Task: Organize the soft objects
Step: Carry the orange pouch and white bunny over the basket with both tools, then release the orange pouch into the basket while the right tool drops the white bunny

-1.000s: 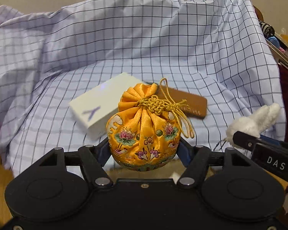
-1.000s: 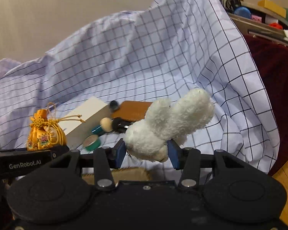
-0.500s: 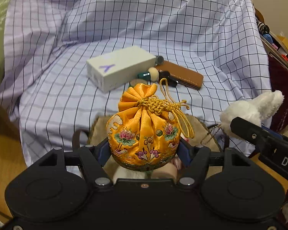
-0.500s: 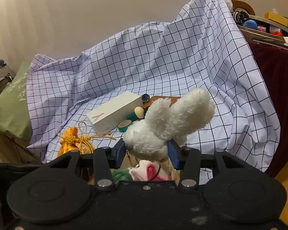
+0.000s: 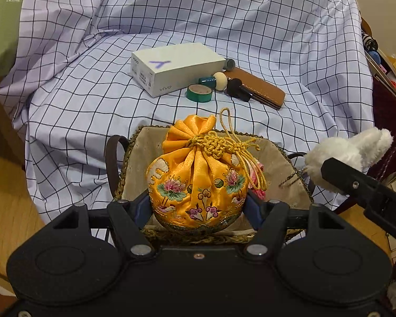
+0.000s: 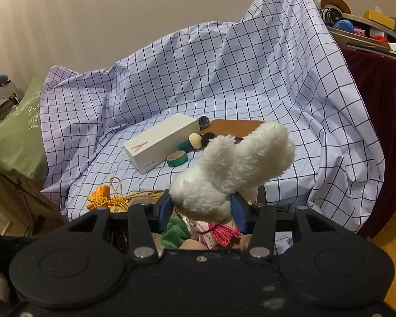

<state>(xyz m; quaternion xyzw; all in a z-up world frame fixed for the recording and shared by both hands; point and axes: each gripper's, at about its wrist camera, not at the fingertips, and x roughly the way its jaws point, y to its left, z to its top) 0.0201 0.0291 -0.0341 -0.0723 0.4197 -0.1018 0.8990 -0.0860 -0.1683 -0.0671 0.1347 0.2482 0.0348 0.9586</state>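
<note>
A woven basket (image 5: 274, 155) with a beige liner holds pink and green soft items, partly hidden, as the left gripper (image 5: 198, 206) hangs above it clamped on an orange embroidered pouch (image 5: 198, 182). At the pouch's 3 o'clock, the right gripper (image 6: 202, 208) grips a white plush toy (image 6: 232, 169) over the basket's edge. Behind, a checked cloth (image 5: 250, 26) drapes the furniture beneath a beige wall (image 6: 118, 8). At the basket's 12 o'clock lie a white box (image 5: 171, 66), a green tape roll (image 5: 199, 93) and a brown case (image 5: 261, 88).
</note>
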